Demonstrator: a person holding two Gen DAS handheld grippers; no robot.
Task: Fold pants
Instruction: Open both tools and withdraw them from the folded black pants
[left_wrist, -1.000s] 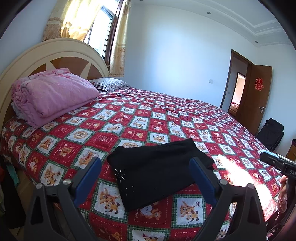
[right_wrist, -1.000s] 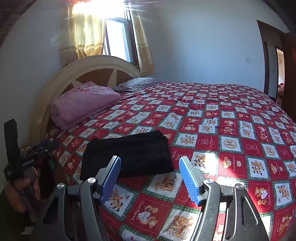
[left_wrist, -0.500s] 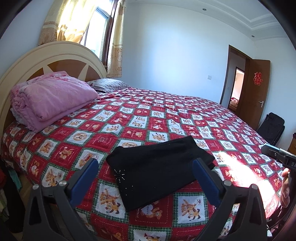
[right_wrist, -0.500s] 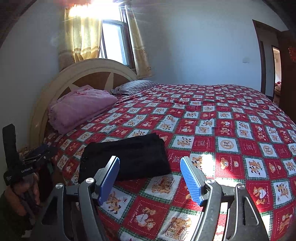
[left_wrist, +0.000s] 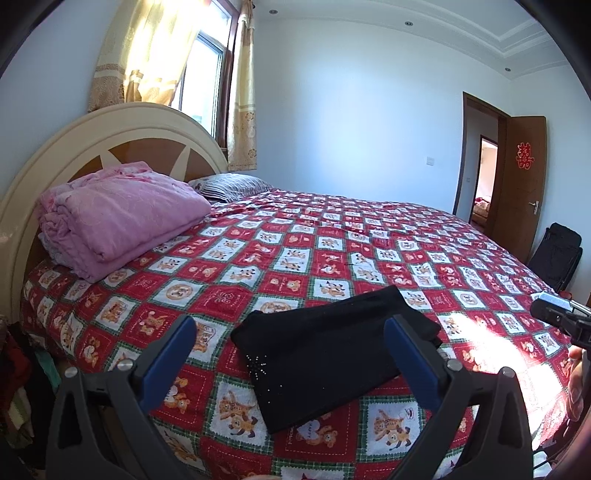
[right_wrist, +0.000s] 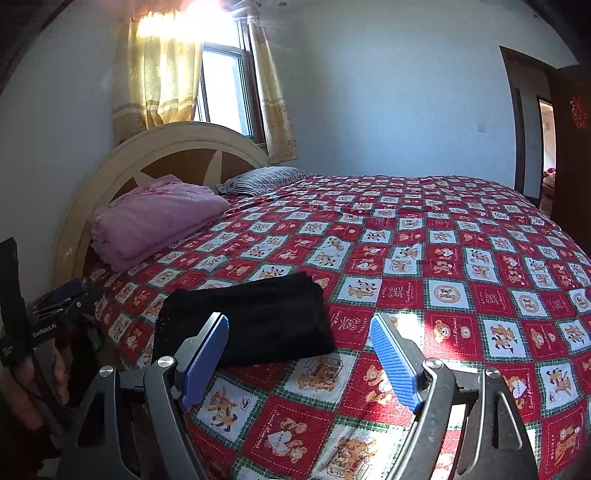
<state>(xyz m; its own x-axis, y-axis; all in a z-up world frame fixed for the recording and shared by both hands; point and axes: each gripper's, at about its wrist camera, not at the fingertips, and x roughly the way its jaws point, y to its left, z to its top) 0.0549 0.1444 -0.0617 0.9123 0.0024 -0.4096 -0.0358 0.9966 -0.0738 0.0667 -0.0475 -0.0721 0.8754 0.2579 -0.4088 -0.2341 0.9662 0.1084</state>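
Black pants (left_wrist: 328, 350) lie folded into a compact rectangle near the front edge of the bed, also seen in the right wrist view (right_wrist: 251, 321). My left gripper (left_wrist: 290, 332) hangs open above and short of them, nothing between its blue pads. My right gripper (right_wrist: 299, 328) is held back from the bed with its jaws opening, nothing between them; the pants lie beyond its left finger (right_wrist: 207, 354). Each gripper shows at the edge of the other's view, held in a hand.
The bed carries a red checked bear-print cover (left_wrist: 332, 258). A folded pink quilt (left_wrist: 118, 214) and a striped pillow (left_wrist: 232, 186) sit by the cream headboard (left_wrist: 110, 129). A brown door (left_wrist: 521, 184) stands open at the right, a black bag (left_wrist: 557, 254) beside it.
Both views have tilted up slightly, with the bed sitting lower in frame. The right gripper's fingers have spread wider. The pants have not moved.
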